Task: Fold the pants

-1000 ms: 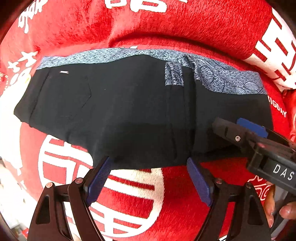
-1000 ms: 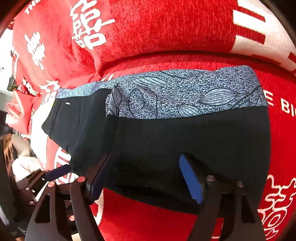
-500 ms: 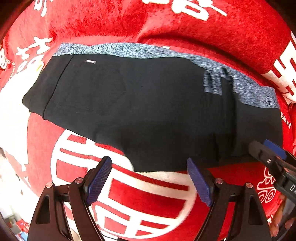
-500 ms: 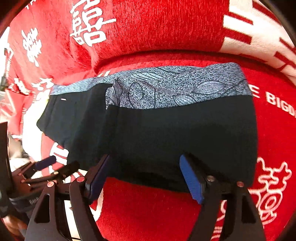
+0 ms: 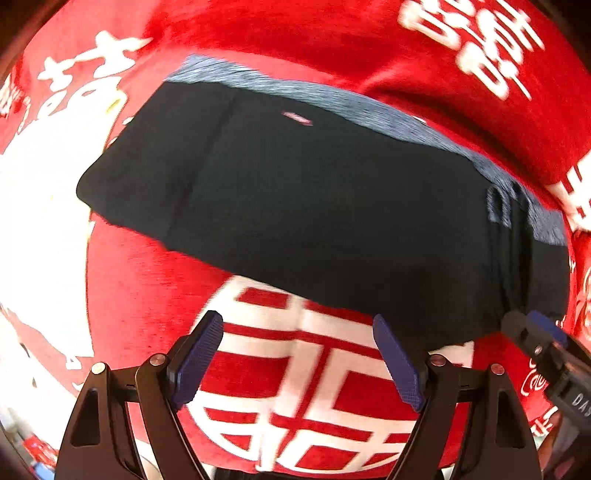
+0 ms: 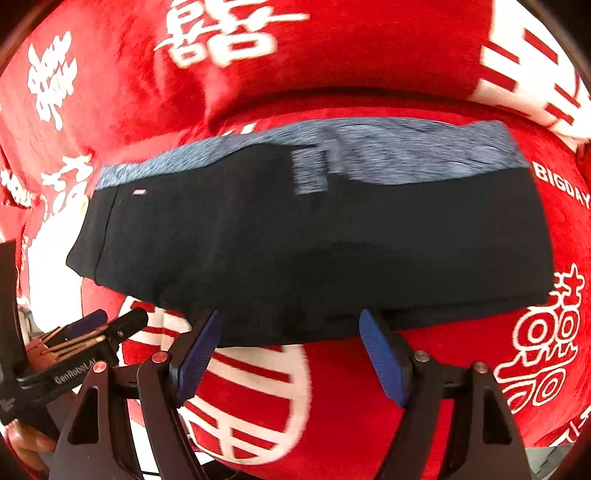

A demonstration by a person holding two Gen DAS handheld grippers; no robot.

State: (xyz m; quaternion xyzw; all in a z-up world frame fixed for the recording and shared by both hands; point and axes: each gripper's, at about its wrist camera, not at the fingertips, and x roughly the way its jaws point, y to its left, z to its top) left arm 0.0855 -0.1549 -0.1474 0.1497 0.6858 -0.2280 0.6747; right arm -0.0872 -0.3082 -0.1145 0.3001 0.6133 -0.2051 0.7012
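Observation:
Black pants (image 5: 314, 206) with a grey-blue patterned waistband lie folded lengthwise on a red plush blanket (image 5: 122, 295); they also show in the right wrist view (image 6: 314, 243). My left gripper (image 5: 299, 360) is open and empty, hovering just short of the near edge of the pants. My right gripper (image 6: 290, 356) is open and empty at the near edge of the pants, toward their right half. The right gripper's tip shows at the right edge of the left wrist view (image 5: 535, 332). The left gripper shows at the left of the right wrist view (image 6: 103, 325).
The red blanket with white characters (image 6: 229, 33) rises into a cushion or backrest behind the pants. A white and red block emblem (image 5: 306, 387) lies on the blanket under the left gripper. A hand (image 6: 26, 443) holds the left gripper.
Both grippers have pulled back from the pants toward the near side and stayed open. The left gripper has shifted left, so more of the pants' left end shows.

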